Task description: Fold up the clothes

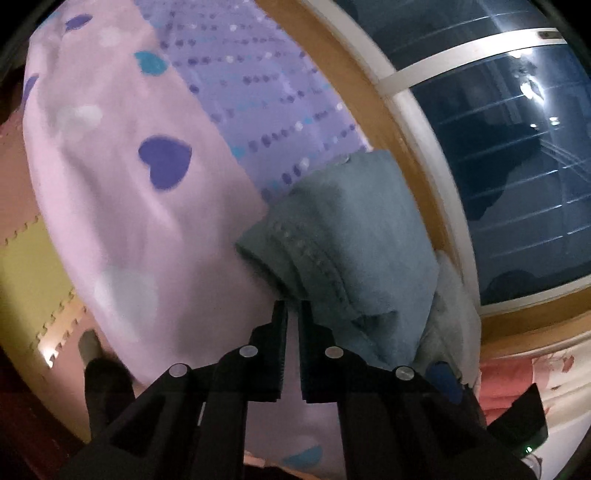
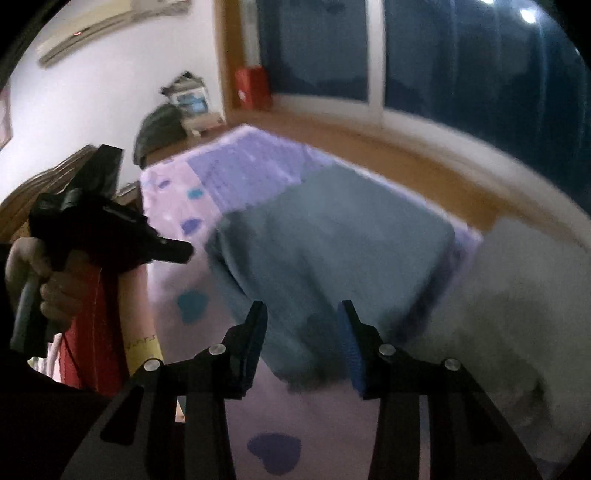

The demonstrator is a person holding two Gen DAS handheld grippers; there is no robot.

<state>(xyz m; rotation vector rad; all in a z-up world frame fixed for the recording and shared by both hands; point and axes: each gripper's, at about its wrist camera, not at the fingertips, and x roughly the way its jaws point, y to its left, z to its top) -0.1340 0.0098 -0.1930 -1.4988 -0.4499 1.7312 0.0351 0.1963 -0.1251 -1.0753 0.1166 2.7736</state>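
A bed [image 1: 122, 206] fills much of both views, covered by a pale pink sheet printed with purple, teal and white hearts, joined to a lilac panel [image 1: 258, 85] with rows of dots. Beside the bed runs a wooden sill [image 1: 354, 92] under a white-framed window [image 1: 406, 77], whose dark glass shows bright reflections of lamps. Foam puzzle mats [image 1: 26, 266] in yellow and tan cover the floor. In the right wrist view the wall [image 2: 92, 96] is white, with an air conditioner [image 2: 107, 26] mounted high. A red box [image 2: 251, 86] stands on the sill corner, and a dark bundle [image 2: 159, 133] lies beyond the bed's end. The room is dim.
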